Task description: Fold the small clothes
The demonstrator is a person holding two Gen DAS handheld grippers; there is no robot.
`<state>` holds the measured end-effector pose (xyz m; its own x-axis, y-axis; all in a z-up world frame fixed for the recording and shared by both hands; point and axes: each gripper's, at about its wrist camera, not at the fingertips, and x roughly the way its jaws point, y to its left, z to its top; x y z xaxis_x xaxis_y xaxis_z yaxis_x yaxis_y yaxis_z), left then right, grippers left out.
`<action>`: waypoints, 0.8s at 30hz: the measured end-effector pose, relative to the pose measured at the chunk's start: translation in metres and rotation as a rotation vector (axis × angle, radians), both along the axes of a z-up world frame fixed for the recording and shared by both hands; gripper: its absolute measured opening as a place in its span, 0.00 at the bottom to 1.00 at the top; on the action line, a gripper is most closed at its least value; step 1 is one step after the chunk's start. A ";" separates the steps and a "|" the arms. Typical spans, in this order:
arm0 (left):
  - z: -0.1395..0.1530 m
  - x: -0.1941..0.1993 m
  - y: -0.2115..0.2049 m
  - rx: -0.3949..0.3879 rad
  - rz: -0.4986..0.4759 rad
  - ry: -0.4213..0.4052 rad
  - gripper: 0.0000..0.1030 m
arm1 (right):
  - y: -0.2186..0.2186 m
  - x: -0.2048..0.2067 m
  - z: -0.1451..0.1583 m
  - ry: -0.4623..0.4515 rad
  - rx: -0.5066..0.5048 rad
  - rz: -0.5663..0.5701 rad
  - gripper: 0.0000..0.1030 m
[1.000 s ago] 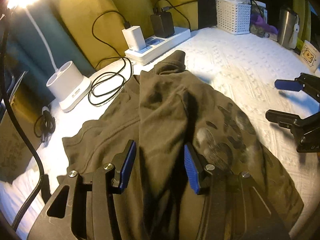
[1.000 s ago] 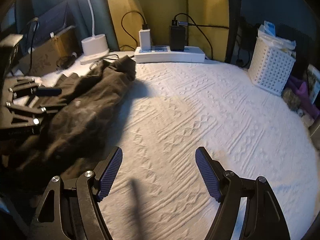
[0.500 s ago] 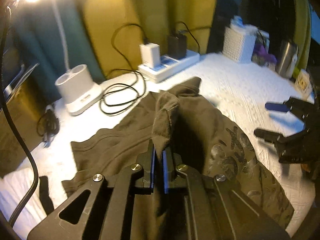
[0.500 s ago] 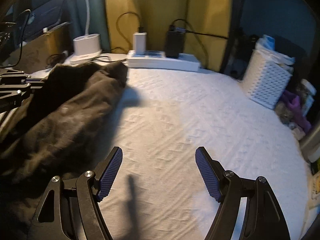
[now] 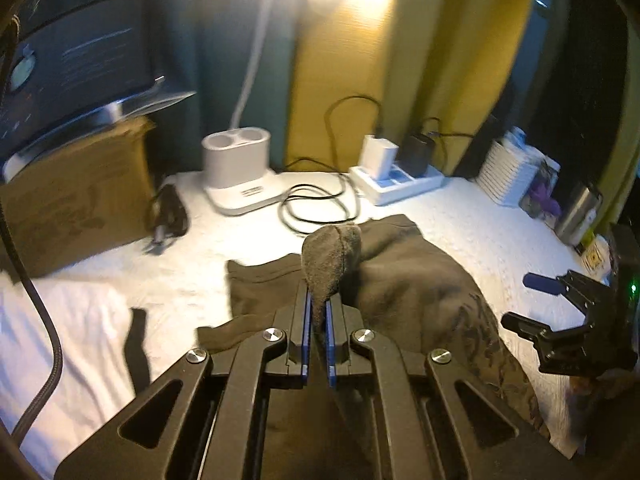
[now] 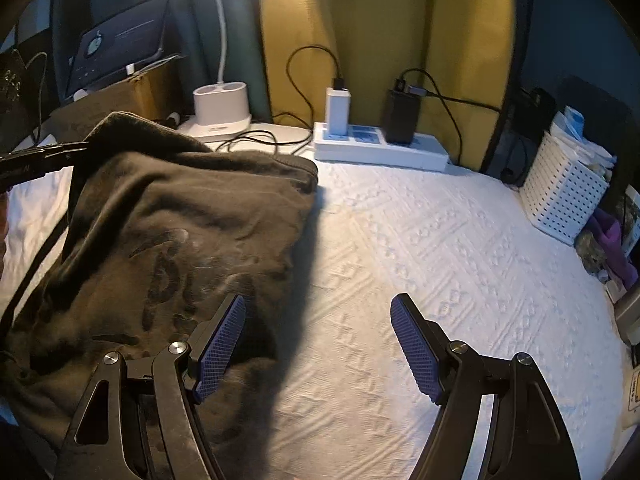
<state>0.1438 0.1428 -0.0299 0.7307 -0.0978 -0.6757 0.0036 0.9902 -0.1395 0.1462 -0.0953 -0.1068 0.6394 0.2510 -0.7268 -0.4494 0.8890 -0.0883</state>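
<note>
Left gripper [image 5: 318,312] pinches dark garment [image 5: 420,288]; right gripper [image 6: 320,344] gapes empty

White textured bedspread [image 6: 460,248] covers the work surface. Mustard and teal curtains [image 6: 360,20] hang behind. A lit white desk lamp [image 5: 236,168] stands near a power strip [image 6: 380,148]; white perforated basket [image 6: 568,192] at right.

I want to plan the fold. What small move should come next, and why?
Probably bring the open right claw sideways onto the dark garment and pinch its near edge. The left claw is already shut on a raised fold, while the right one hangs half over the white bedspread, holding nothing.
</note>
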 end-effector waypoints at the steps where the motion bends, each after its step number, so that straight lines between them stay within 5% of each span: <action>1: -0.002 0.000 0.005 -0.006 0.011 0.007 0.04 | 0.003 -0.001 0.001 0.000 0.001 0.005 0.75; 11: -0.043 -0.004 0.050 -0.118 0.144 0.093 0.03 | 0.037 0.000 -0.023 0.087 -0.030 0.047 0.75; 16: -0.031 -0.023 0.043 -0.110 0.156 0.082 0.06 | 0.037 -0.007 -0.025 0.095 -0.024 0.041 0.75; 17: -0.027 -0.030 0.041 -0.121 0.148 0.076 0.09 | 0.036 -0.008 -0.024 0.094 -0.023 0.040 0.75; 19: -0.023 -0.040 0.036 -0.142 0.132 0.070 0.43 | 0.034 -0.014 -0.022 0.090 -0.019 0.037 0.75; 21: -0.023 -0.054 0.026 -0.169 0.088 0.070 0.60 | 0.032 -0.020 -0.020 0.086 -0.014 0.035 0.75; 24: -0.032 -0.066 0.007 -0.182 0.023 0.112 0.60 | 0.029 -0.030 -0.019 0.082 -0.003 0.028 0.75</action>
